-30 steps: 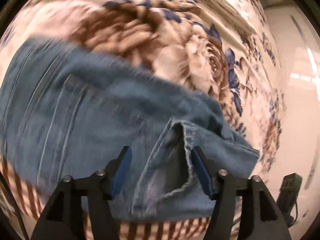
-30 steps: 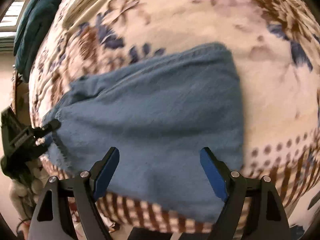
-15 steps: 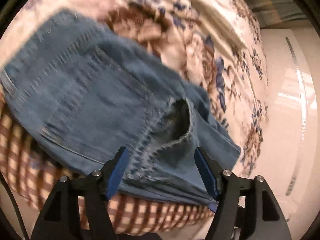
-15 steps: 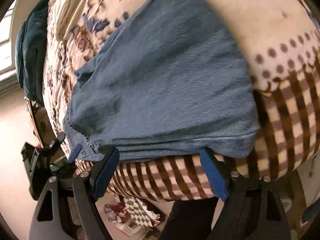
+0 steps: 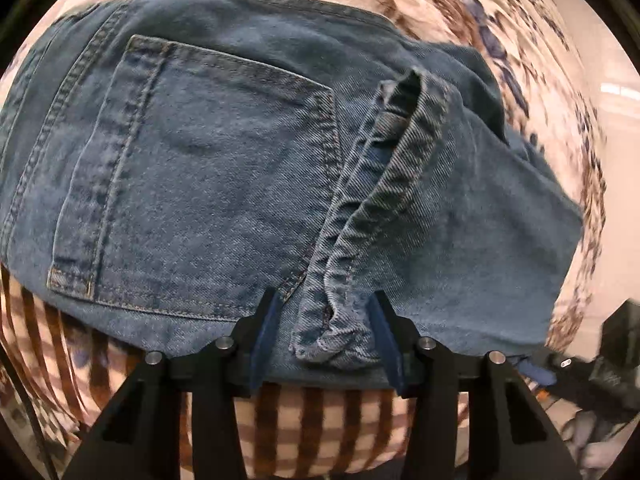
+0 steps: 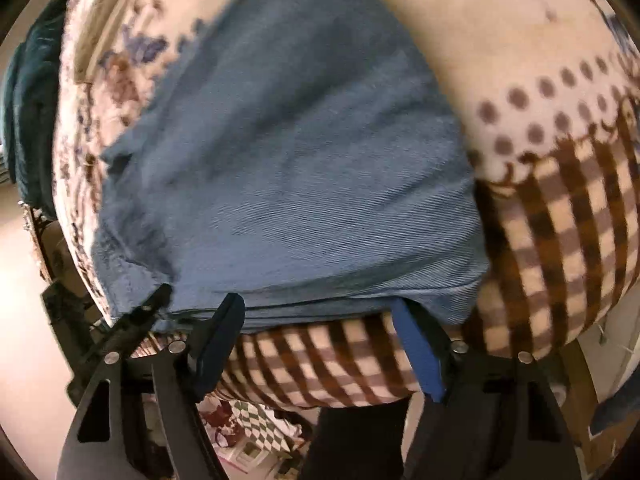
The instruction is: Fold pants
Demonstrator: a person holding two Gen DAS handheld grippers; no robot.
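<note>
A: where are the jeans [image 5: 224, 184] vs the grippers?
B: on the bed's near edge, lying across both; left gripper [image 5: 324, 340] has been closing around the bunched hem, not clamped; right gripper [image 6: 320, 344] is wide, nothing gripped

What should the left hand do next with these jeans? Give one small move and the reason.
Probably close the left gripper the rest of the way on the bunched hem. Its fingers have just been closing and now flank that hem of the jeans at the edge of the checked blanket, seemingly not yet pinching it. The right gripper, open, is already straddling the folded edge.
</note>
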